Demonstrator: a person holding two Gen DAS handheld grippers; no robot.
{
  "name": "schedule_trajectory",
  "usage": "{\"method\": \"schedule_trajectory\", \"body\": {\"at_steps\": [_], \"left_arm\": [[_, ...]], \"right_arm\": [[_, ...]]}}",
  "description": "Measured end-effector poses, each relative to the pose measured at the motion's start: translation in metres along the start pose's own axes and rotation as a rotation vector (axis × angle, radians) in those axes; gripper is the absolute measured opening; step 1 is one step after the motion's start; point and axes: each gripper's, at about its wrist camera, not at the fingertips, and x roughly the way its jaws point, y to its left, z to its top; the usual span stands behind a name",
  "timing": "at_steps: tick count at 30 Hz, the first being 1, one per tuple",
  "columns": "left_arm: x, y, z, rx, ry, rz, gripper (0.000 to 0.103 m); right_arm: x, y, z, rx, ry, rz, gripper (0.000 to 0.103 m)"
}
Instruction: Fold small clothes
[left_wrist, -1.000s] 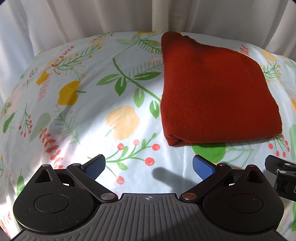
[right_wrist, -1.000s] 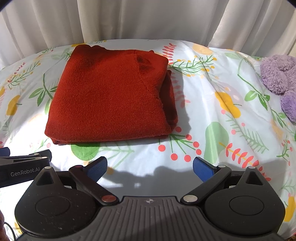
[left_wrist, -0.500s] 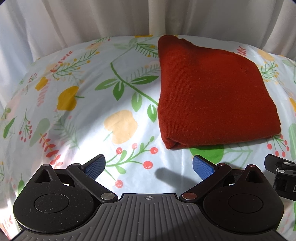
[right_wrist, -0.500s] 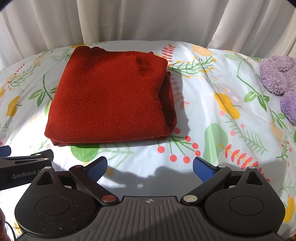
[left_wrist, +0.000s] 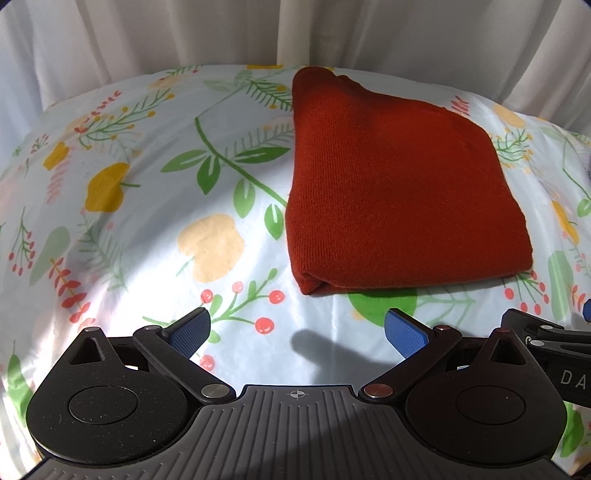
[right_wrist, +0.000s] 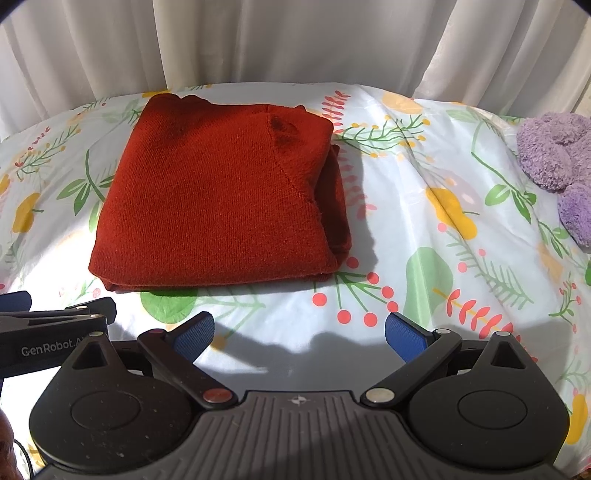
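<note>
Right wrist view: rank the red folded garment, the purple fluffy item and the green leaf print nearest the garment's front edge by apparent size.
1. red folded garment
2. purple fluffy item, partly cut off by the frame, so its true extent is unsure
3. green leaf print

- In the right wrist view, white lettering reading "GenRobot.A" stands on the black side of the left gripper at the left edge; the rest of the word is hidden behind the near gripper body.
- In the left wrist view, the white letters "DA" stand on the black body of the right gripper at the right edge, cut off by the frame.
</note>
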Motion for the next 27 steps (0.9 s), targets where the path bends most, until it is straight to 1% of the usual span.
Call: {"method": "schedule_trajectory", "body": {"at_steps": [9, 11, 14, 22, 27], "left_arm": [[0.004, 0.002, 0.001, -0.006, 0.024, -0.044, 0.103], [0.003, 0.003, -0.001, -0.010, 0.005, -0.053, 0.103], [0.000, 0.002, -0.002, -0.002, -0.028, -0.031, 0.103], [-0.001, -0.007, -0.004, 0.059, -0.030, -0.002, 0.103], [-0.001, -0.008, -0.005, 0.060, -0.028, 0.019, 0.103]], "right_arm": [[0.000, -0.002, 0.000, 0.000, 0.000, 0.000, 0.099], [0.000, -0.002, 0.000, -0.001, 0.001, 0.000, 0.099], [0.000, -0.002, 0.000, -0.002, 0.001, -0.001, 0.099], [0.001, -0.001, 0.002, 0.001, -0.001, -0.012, 0.099], [0.001, -0.001, 0.004, -0.003, -0.007, -0.022, 0.099]]}}
